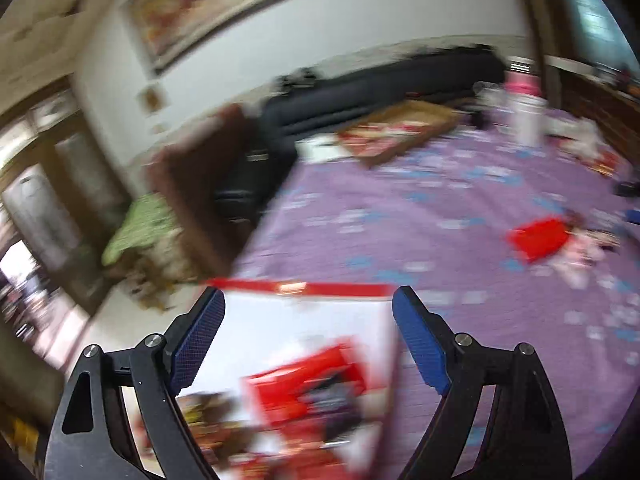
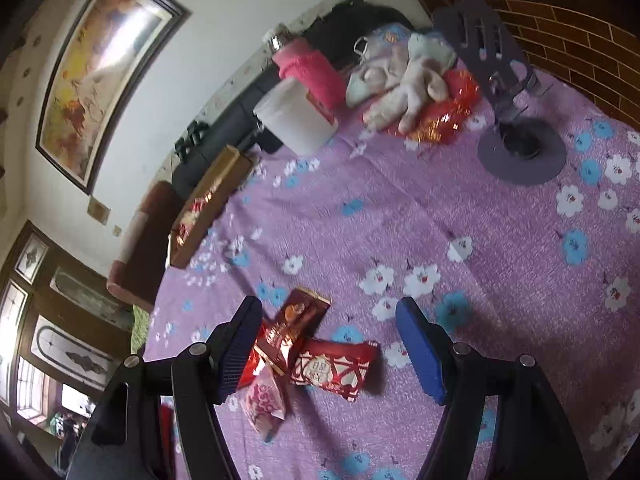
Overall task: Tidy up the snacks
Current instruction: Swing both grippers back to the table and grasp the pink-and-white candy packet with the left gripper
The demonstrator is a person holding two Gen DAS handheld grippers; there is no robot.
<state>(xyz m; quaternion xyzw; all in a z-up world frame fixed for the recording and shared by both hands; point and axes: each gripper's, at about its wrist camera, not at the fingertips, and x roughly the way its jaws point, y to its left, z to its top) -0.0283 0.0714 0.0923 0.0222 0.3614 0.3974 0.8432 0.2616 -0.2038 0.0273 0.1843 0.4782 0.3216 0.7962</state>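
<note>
Left tongs [image 1: 308,300] spread wide, gripping nothing; between and below the blue pads [image 1: 198,340] sits a white box with red rim [image 1: 304,360], snack packets blurred inside it, contact with the pads not discernible through motion blur. The box rests at the near edge of the worktop, which is covered by a purple floral cloth [image 1: 460,208]. Further out on the cloth in the left view: a red packet [image 1: 538,238] and a brown tray of snacks [image 1: 394,130] near the far edge. Right tongs [image 2: 328,312] likewise released, hovering over a cluster of snack packets on the cloth: a dark brown chocolate packet [image 2: 298,322], a red-and-white wrapped packet [image 2: 334,366] just beside it, and a pink packet [image 2: 264,400] nearer the camera, the three touching or overlapping. At the back of the right view: a white jar [image 2: 296,116], pink sleeved bottle [image 2: 308,68], plush toy [image 2: 404,76], and a grey stand [image 2: 520,148].
</note>
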